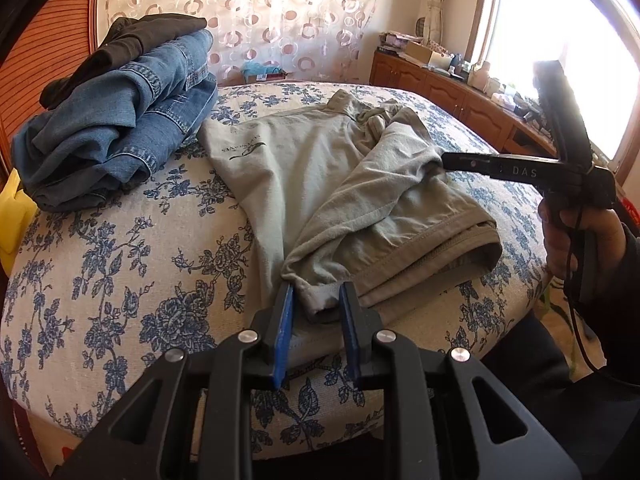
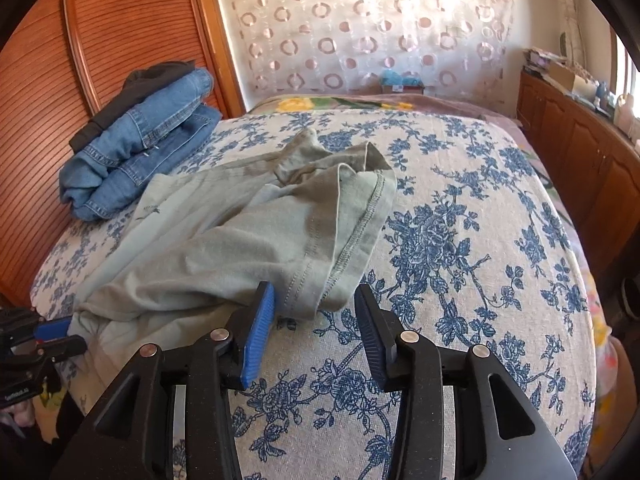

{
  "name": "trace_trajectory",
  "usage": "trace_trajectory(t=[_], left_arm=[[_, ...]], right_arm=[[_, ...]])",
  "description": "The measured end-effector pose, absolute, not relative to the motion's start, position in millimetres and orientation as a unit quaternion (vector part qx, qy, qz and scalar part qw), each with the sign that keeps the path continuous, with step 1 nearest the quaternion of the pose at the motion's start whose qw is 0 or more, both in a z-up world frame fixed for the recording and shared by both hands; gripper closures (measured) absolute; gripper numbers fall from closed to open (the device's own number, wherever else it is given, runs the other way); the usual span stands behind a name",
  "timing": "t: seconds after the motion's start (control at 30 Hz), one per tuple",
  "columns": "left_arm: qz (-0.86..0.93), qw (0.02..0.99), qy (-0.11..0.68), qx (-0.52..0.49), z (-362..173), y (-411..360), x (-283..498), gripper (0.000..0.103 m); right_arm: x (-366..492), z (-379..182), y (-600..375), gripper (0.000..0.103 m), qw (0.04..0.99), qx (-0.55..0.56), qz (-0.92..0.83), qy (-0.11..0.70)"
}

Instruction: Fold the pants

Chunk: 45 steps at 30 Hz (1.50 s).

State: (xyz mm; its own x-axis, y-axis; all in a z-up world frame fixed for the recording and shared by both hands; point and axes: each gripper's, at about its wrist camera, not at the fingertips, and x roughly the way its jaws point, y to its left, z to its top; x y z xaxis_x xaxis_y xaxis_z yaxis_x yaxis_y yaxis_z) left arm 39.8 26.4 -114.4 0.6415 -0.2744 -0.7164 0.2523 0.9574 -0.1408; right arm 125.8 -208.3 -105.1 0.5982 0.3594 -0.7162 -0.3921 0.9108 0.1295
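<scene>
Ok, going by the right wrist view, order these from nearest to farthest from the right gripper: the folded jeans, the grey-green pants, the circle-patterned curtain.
1. Grey-green cotton pants, their hem by the right gripper.
2. Folded blue denim jeans, far left on the bed.
3. Circle-patterned sheer curtain, behind the bed.

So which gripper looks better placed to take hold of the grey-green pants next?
Left, probably. The left gripper already has its open blue pads either side of a hem of the grey-green cotton pants. The right gripper is open too, its fingertips only at the fabric's edge.
</scene>
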Motion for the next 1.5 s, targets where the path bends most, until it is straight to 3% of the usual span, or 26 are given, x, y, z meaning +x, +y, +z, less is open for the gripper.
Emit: trace_trajectory(t=[0.1, 0.17, 0.23, 0.33, 0.73, 1.33, 1.4, 1.43, 1.5], left_arm=[[-0.150, 0.908, 0.390, -0.014, -111.3, 26.2, 37.9, 0.089], [-0.152, 0.912, 0.382, -0.014, -107.6, 26.6, 35.7, 0.092], [-0.151, 0.916, 0.372, -0.013, -103.0, 27.6, 33.5, 0.093], [-0.159, 0.918, 0.362, -0.018, -98.0, 28.4, 32.0, 0.095], [-0.141, 0.928, 0.338, -0.069, -91.3, 56.6, 25.3, 0.099], [-0.158, 0.910, 0.376, -0.072, -111.6, 53.2, 9.6, 0.099], [-0.158, 0.910, 0.376, -0.071, -110.2, 51.8, 9.1, 0.099], [-0.158, 0.910, 0.376, -0.069, -110.3, 51.2, 8.6, 0.099], [-0.158, 0.910, 0.378, -0.069, -110.7, 50.6, 9.0, 0.098]], right_arm=[[128.9, -106.6, -204.7, 0.069, 0.886, -0.027, 0.223, 0.406], [132.4, -106.9, -203.7, 0.086, 0.882, -0.028, 0.228, 0.411], [135.2, -104.1, -205.2, 0.096, 0.881, -0.024, 0.237, 0.410], [139.1, -94.4, -207.1, 0.101, 0.883, -0.023, 0.244, 0.401], [175.0, -22.6, -144.1, 0.102, 0.900, -0.080, 0.280, 0.326], [220.3, -53.3, -8.6, 0.102, 0.868, -0.122, 0.335, 0.345], [221.5, -53.3, -8.0, 0.095, 0.867, -0.111, 0.334, 0.352], [220.9, -51.2, -13.1, 0.083, 0.869, -0.099, 0.336, 0.350], [218.3, -47.8, -22.8, 0.080, 0.873, -0.093, 0.332, 0.345]])
